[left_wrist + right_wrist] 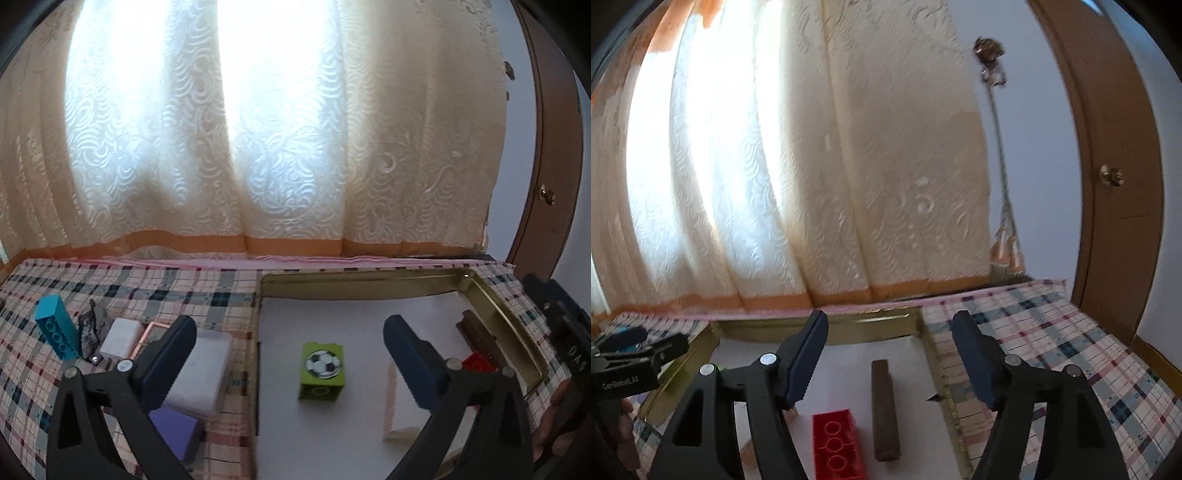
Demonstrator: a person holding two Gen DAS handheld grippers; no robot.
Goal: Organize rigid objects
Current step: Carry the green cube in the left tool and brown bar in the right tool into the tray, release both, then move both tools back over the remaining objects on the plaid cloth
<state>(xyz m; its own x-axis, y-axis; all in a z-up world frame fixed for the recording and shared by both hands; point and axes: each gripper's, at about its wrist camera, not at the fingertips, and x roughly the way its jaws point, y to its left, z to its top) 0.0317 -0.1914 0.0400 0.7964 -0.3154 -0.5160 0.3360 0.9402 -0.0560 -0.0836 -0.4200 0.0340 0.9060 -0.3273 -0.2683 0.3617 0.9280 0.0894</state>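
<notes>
A gold-rimmed tin tray with a white floor lies on the plaid cloth. In it stands a green block with a football picture, below and between the fingers of my left gripper, which is open and holds nothing. A pale flat block, a red brick and a brown bar lie at the tray's right. In the right wrist view my right gripper is open above the tray, over the red brick and the brown bar.
Left of the tray on the plaid cloth sit a teal brick, a grey rough piece, white blocks and a purple block. A curtain hangs behind; a brown door stands right.
</notes>
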